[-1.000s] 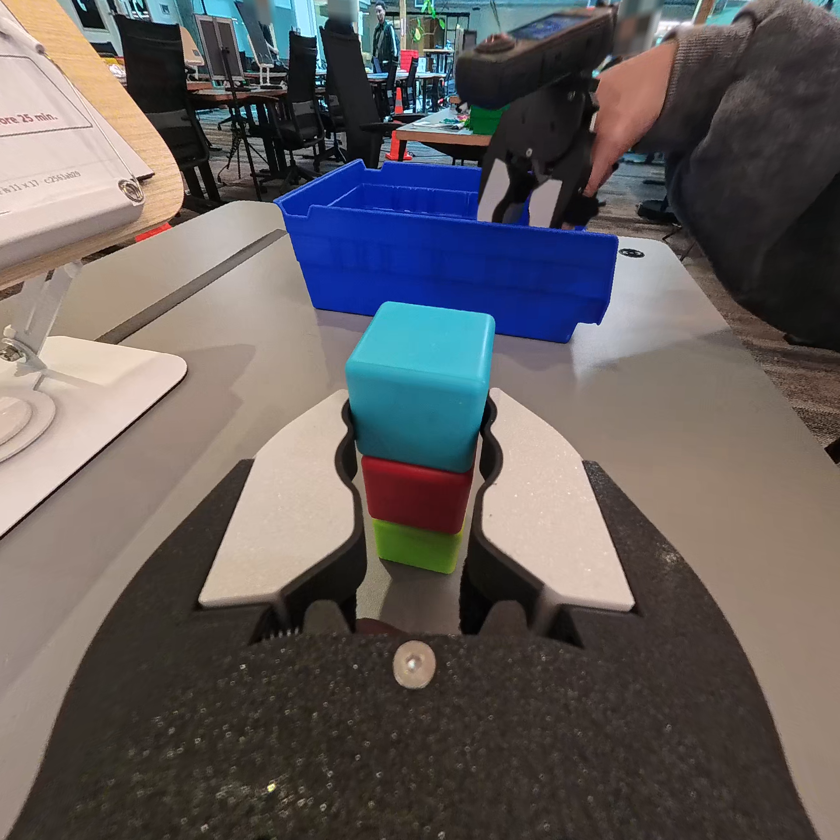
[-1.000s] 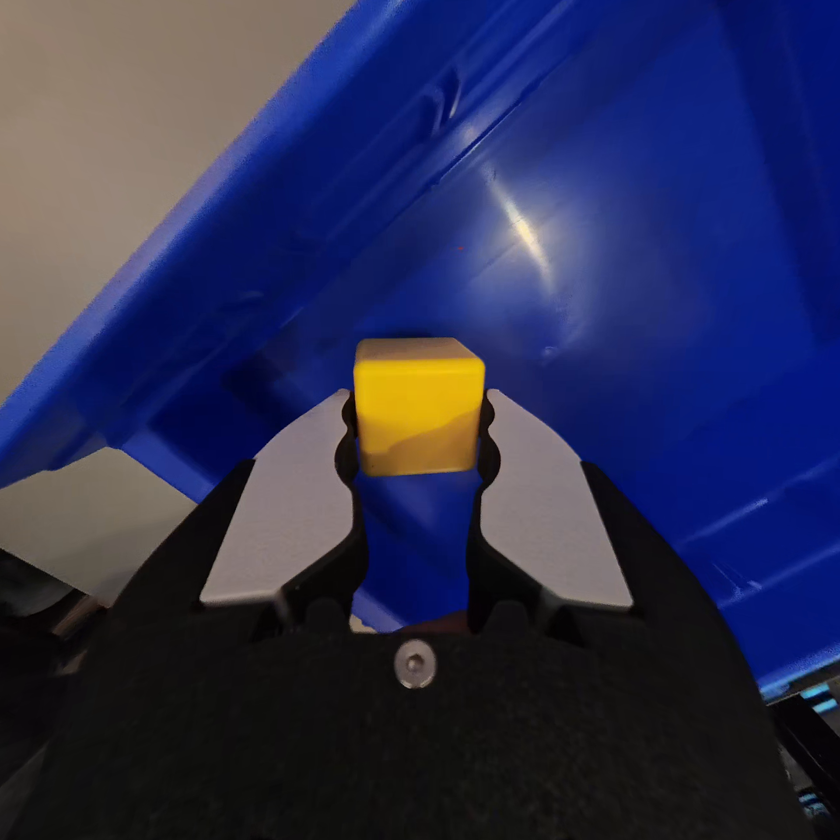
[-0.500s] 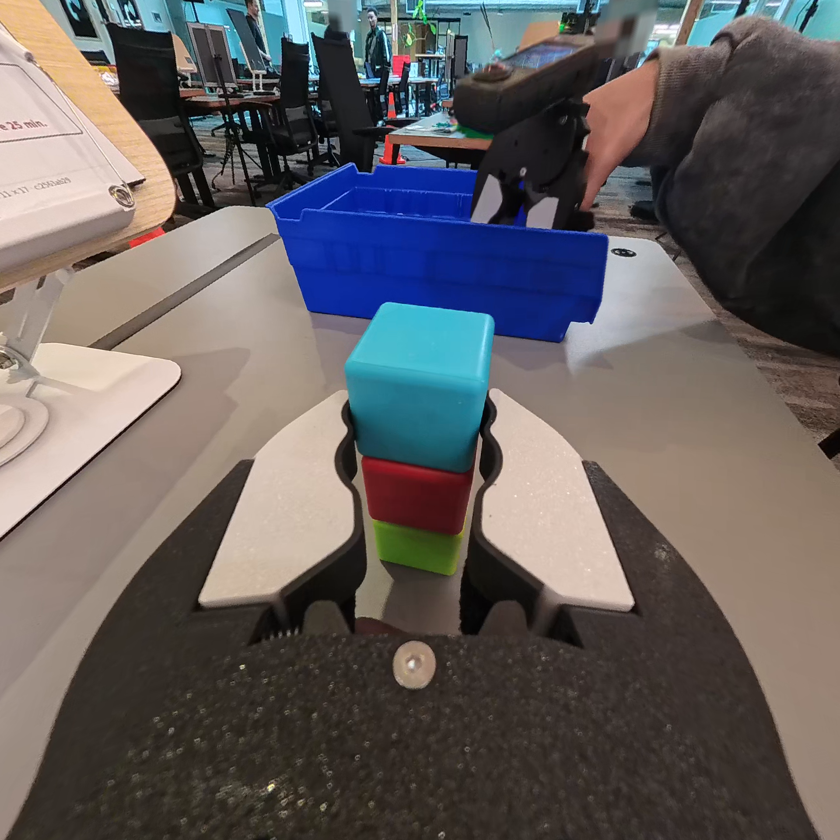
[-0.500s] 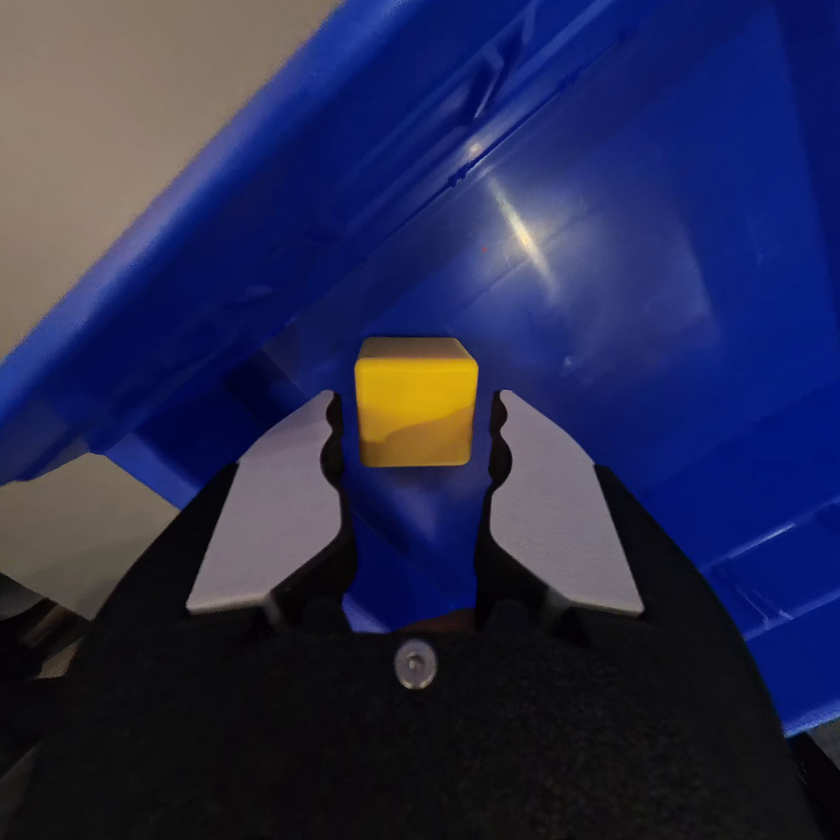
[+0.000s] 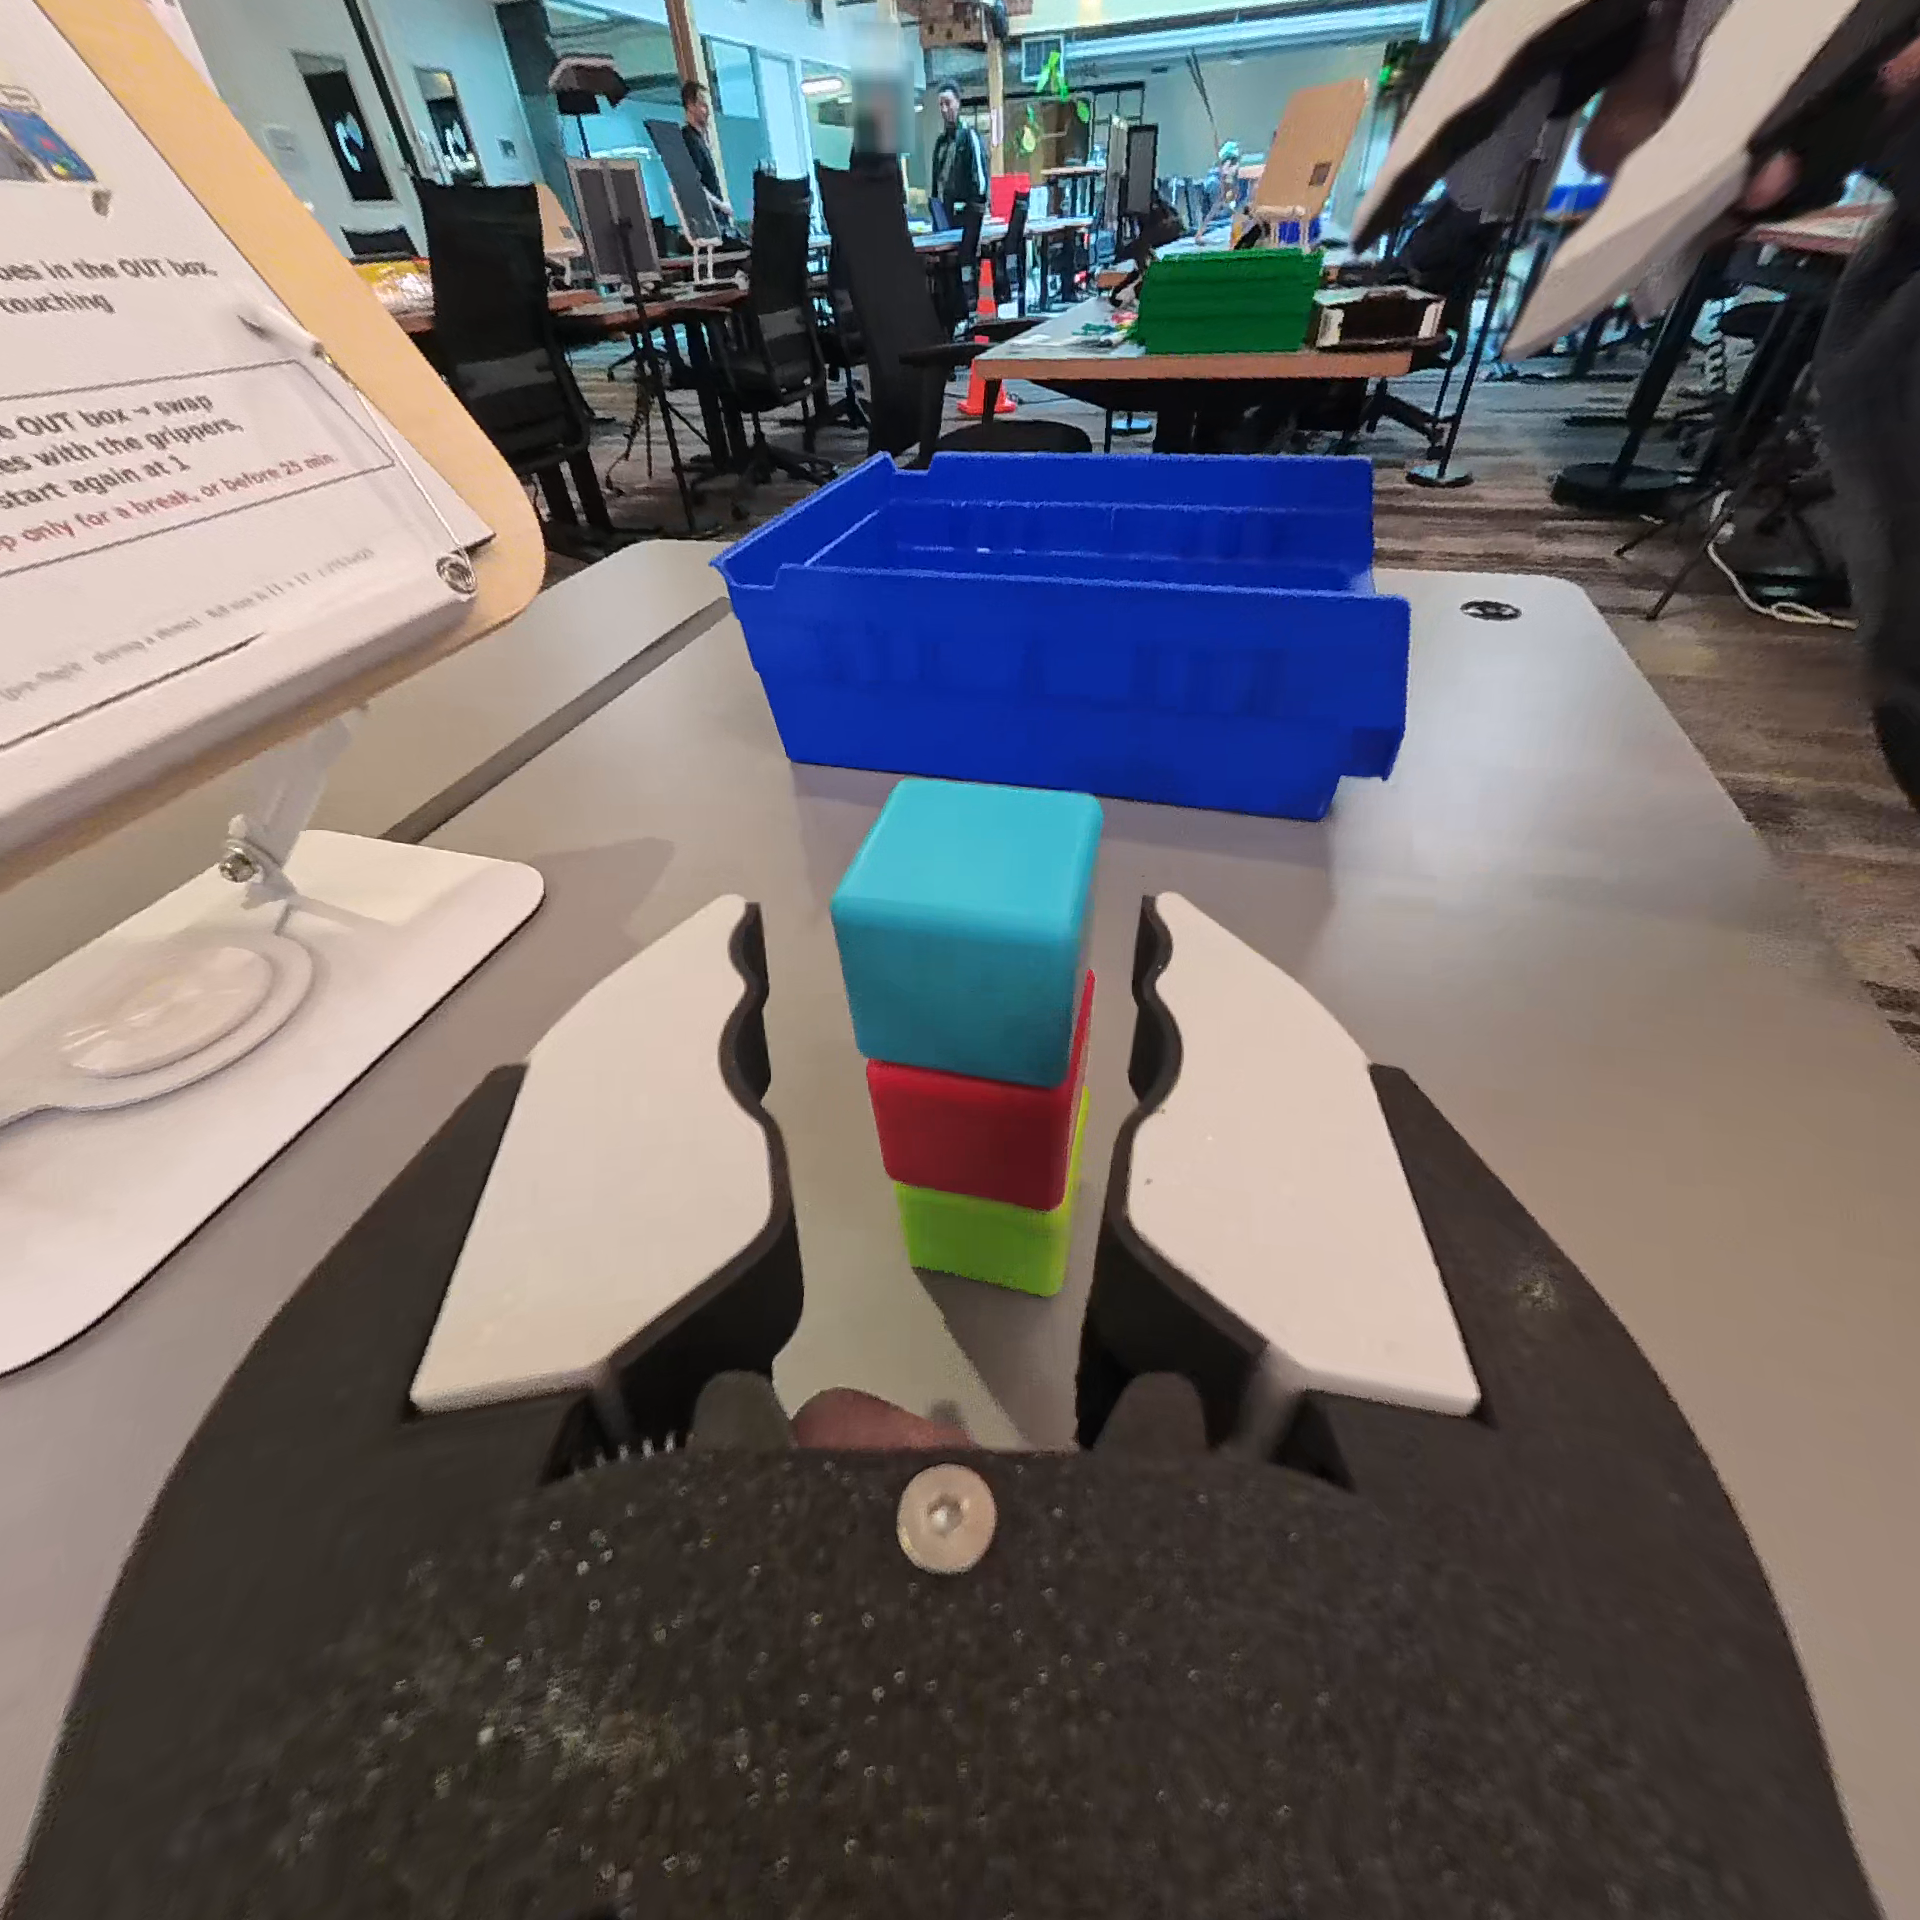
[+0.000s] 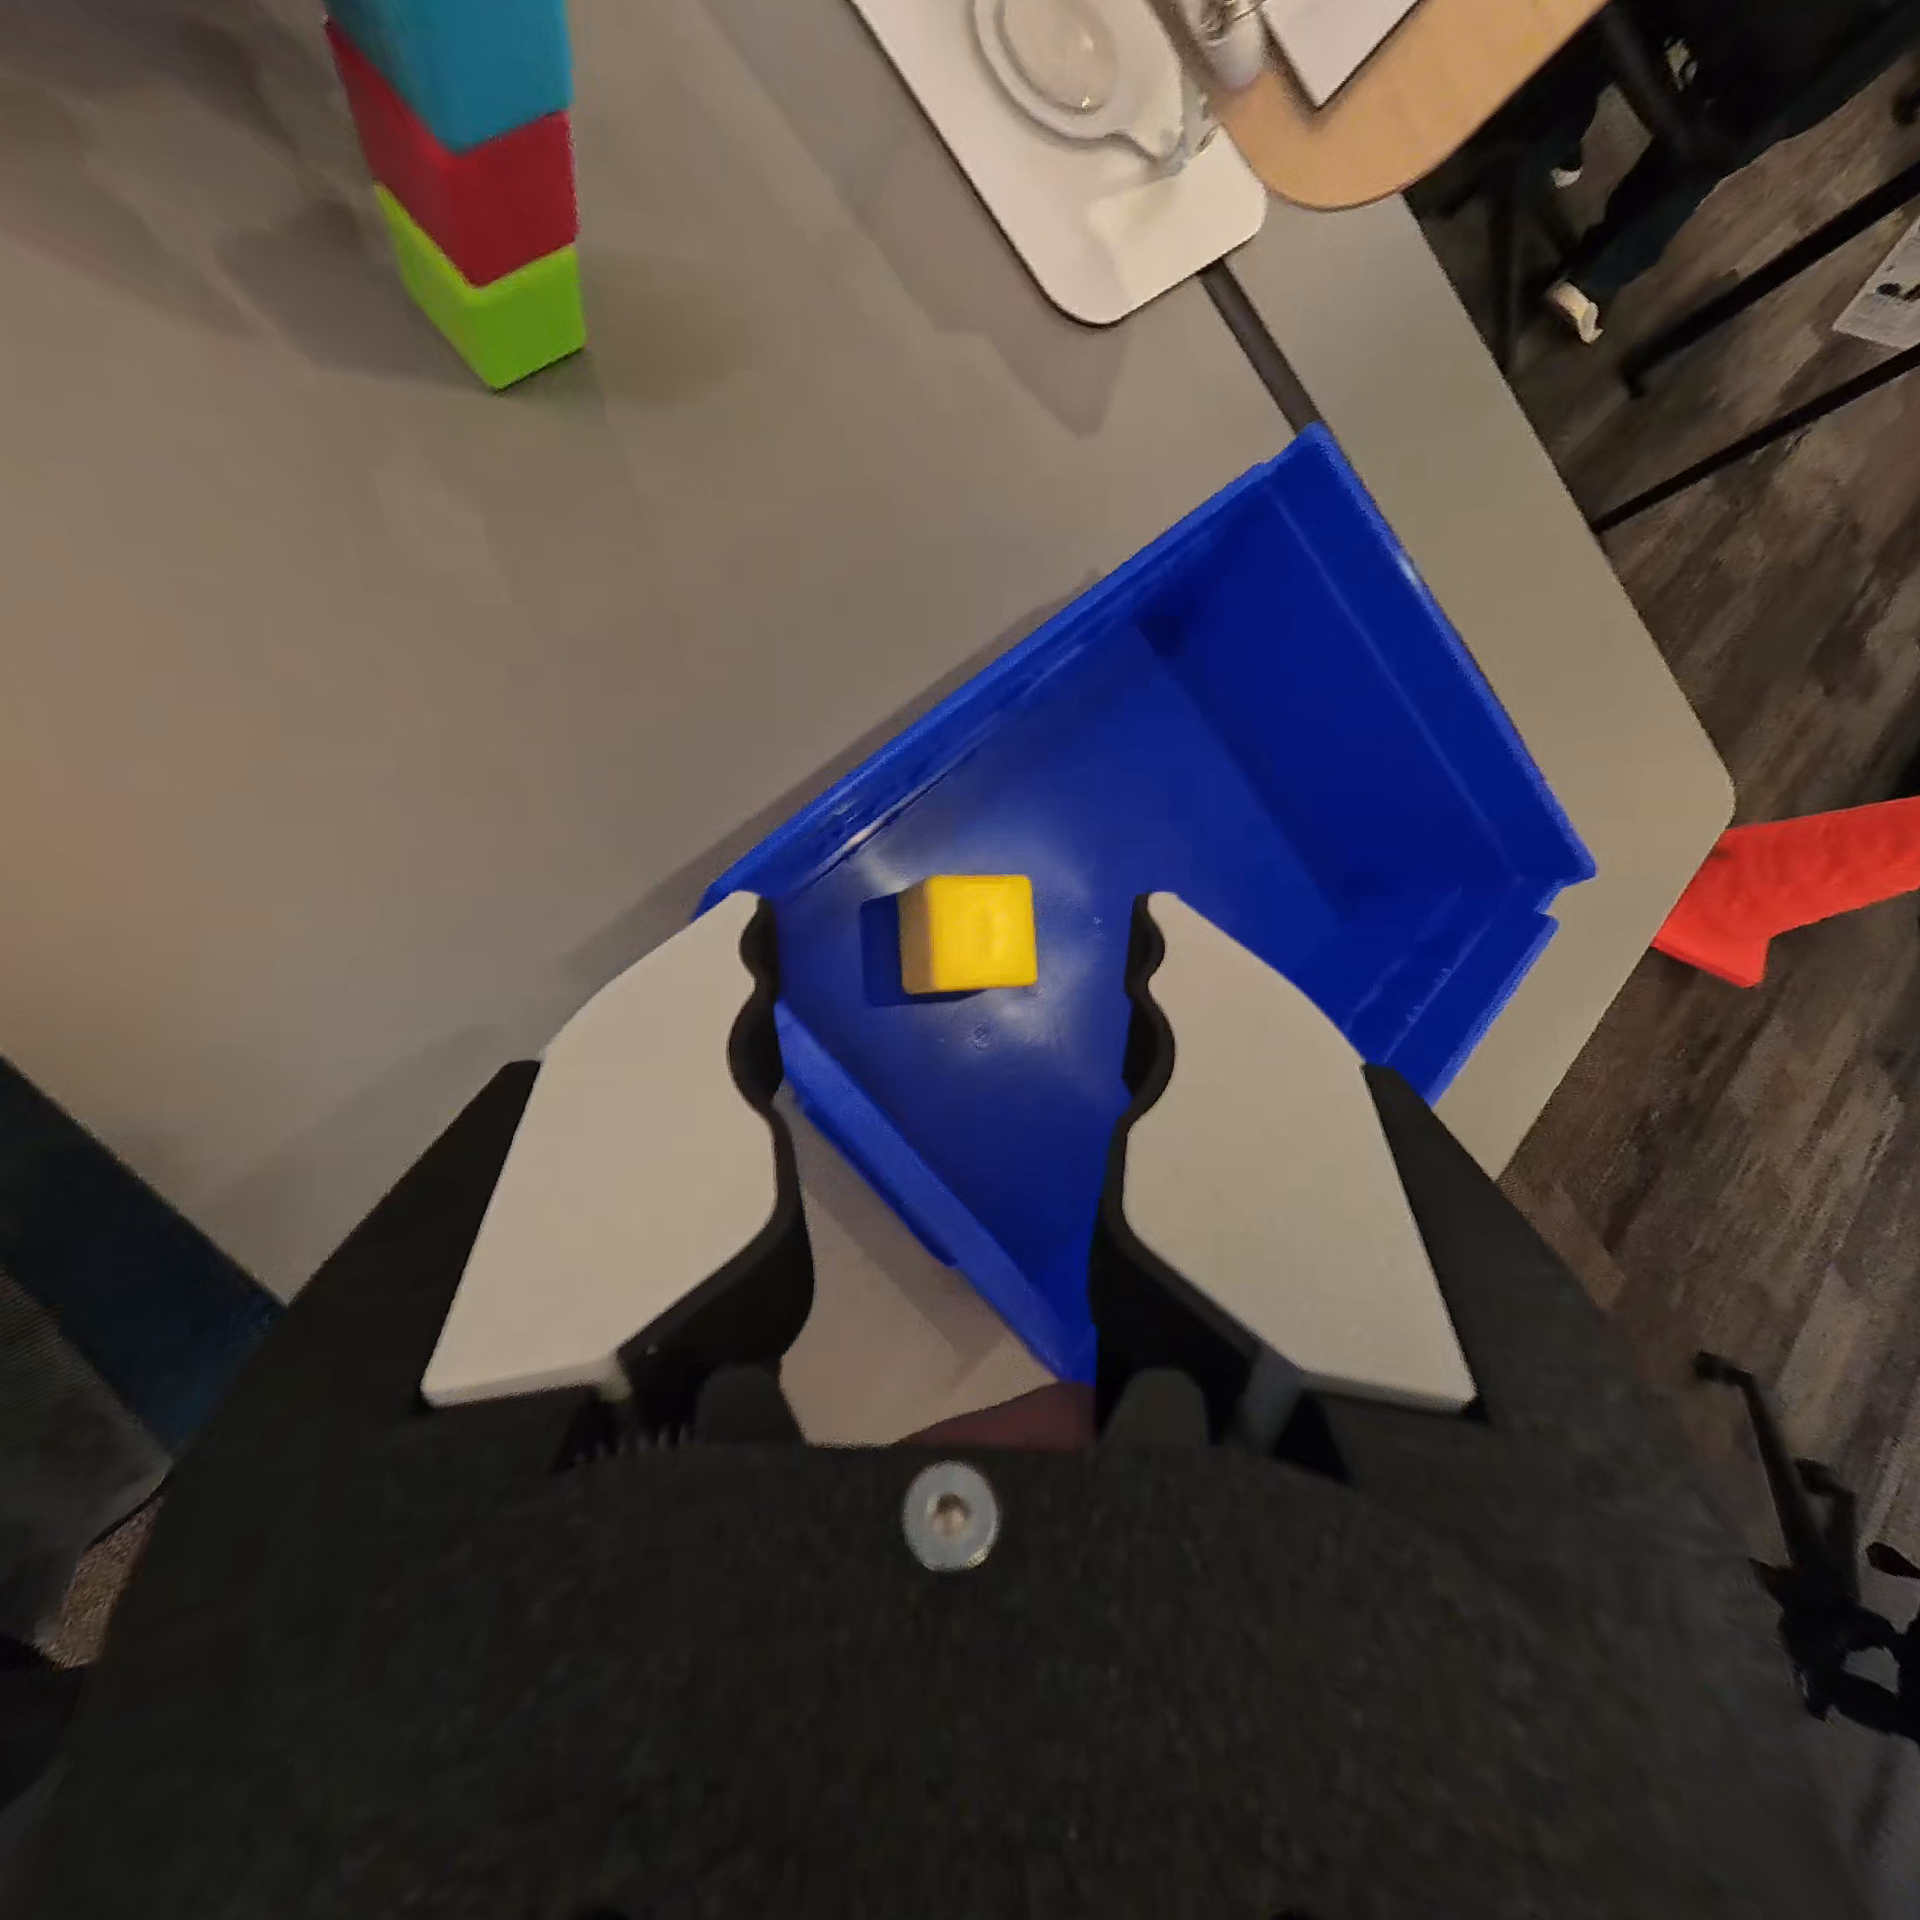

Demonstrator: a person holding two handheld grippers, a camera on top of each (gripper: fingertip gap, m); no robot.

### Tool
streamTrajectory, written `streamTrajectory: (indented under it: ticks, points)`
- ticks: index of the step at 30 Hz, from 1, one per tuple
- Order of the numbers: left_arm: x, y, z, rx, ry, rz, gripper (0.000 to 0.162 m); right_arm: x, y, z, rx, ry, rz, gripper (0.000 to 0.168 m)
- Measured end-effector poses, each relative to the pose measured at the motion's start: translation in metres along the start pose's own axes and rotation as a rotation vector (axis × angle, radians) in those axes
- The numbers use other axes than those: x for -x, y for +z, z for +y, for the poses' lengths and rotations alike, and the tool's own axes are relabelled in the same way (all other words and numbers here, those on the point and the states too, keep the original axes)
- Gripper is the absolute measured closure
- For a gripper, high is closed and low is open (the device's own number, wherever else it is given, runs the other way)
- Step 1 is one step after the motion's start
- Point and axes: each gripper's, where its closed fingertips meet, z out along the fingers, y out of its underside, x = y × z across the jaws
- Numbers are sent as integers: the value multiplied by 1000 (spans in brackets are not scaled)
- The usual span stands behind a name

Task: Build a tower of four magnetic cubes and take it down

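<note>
So the landmark here is the blue bin (image 5: 1070, 665), sitting toward the far edge of the grey table (image 5: 1507, 935). Just in front of its near wall stands the stack: teal cube (image 5: 961, 940) on top, red cube (image 5: 971, 1138) under it, lime cube (image 5: 982, 1236) at the bottom on the table. The stack isn't perfectly flush, each cube sits a bit offset from the one below.

The left gripper (image 5: 940, 914) has its jaws spread wide either side of the teal cube with clear gaps on both sides, not touching it.

The right gripper (image 6: 945, 914) is up above the bin looking down, jaws wide and holding nothing. The yellow cube (image 6: 966, 933) lies on the bin floor near the corner closest to that gripper, apart from the walls. The rest of the bin floor is open.

From above, there's a bare stretch of table between the bin and the stack. Off to one side of the bin is a white stand base (image 6: 1122, 177) carrying a sign board (image 5: 187, 436), near the table edge. Past the bin's far side the table ends at a rounded corner, with floor beyond it.
</note>
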Motion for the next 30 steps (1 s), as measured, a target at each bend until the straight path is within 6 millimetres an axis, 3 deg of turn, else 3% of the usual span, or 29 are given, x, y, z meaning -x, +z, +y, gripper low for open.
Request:
streamTrajectory:
  ticks: [4,8,16,20,23,30]
  points:
    - [-4,0,19,69,-34,23,93,22,-1,-1,-21,-14,-55,104]
    - [-2,5,46,162,-52,20,93,31,2,-5,-25,-30,-81,104]
    - [-5,13,57,243,-57,48,93,43,12,-21,-7,-84,-115,105]
    - [-6,17,64,297,-43,45,95,46,21,-45,-10,-130,-118,106]
    - [-5,18,67,314,-54,42,109,52,36,-73,-18,-178,-138,108]
    - [-6,19,67,316,-51,56,111,82,106,-138,39,-352,-263,109]
